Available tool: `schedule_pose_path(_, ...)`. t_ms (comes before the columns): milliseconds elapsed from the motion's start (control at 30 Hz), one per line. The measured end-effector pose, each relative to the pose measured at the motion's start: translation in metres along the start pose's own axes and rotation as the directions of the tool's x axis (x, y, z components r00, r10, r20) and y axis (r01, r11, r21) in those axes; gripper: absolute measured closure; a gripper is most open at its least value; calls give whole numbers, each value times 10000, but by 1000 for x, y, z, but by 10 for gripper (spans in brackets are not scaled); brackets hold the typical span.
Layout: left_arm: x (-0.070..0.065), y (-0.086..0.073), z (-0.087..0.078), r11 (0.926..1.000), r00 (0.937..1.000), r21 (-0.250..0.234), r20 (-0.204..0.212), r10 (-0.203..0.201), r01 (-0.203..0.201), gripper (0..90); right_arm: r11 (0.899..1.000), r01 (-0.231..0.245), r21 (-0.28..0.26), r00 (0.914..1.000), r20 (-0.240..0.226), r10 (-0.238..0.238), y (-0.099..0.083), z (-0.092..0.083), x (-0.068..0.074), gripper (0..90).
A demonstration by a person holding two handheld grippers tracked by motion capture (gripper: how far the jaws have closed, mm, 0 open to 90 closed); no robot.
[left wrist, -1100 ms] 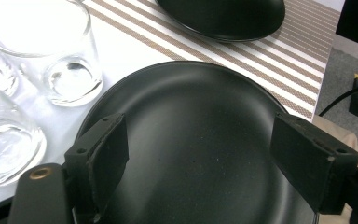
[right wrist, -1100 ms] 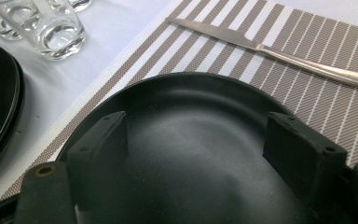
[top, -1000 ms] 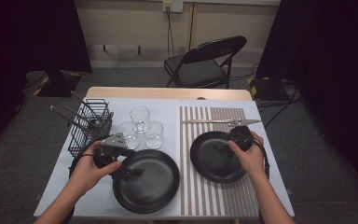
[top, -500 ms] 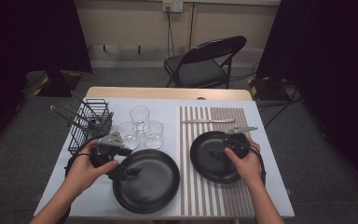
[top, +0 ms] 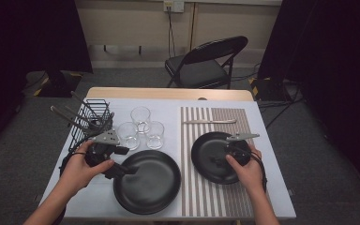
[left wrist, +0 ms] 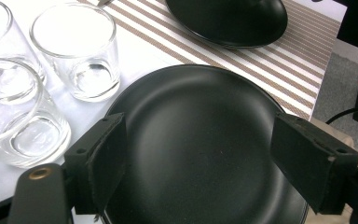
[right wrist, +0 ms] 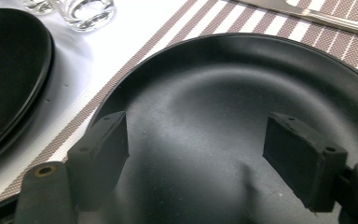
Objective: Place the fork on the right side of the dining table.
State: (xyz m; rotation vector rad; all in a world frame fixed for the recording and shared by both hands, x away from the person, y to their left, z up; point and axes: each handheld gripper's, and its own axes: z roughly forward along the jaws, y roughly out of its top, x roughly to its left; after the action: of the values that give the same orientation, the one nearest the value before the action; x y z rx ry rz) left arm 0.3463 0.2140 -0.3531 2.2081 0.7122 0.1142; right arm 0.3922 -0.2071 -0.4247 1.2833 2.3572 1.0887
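In the high view, the table (top: 281, 197) fills the lower centre of the frame. A wire rack (top: 90, 123) sits at its left, with 3 glasses (top: 140, 127) just right of it. Below them lies a large plate (top: 147, 183). Right of centre, a striped mat (top: 218, 187) carries a smaller plate (top: 211, 159), with a knife (top: 209, 121) above it. A chair (top: 206, 63) stands behind the table, upper centre.

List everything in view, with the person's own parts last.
Plates: 2, black; larger plate on the white table, smaller plate on the mat.
Placemat: 1, brown-and-white striped, table's right half.
Glasses: 3, clear, clustered behind the larger plate.
Wire basket: 1, black, far left, utensils inside.
Knife: 1, silver, mat's far end.
Folding chair: 1, black, beyond the table.
Left gripper: black, open, over the larger plate.
Right gripper: black, open, over the smaller plate.
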Motion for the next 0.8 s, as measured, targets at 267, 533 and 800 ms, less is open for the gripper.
schedule_pose_path(267, -1, 3, -10, 10000, 10000, -47, -55, -61, 61, 190, 10000, 73, -59, 10000, 53, -73, -2, -3, 1, 214)
schedule_pose_path(533, 3, 2, -25, 9994, 9991, -124, -284, -318, 315, 190, 10000, 7, -21, 9999, -106, -8, -8, -7, -5, 214)
schedule_pose_path(800, 5, 7, -33, 9993, 9983, -60, -441, -381, 379, 199, 9999, -86, -84, 10000, 9, 86, -10, -11, -9, 214)
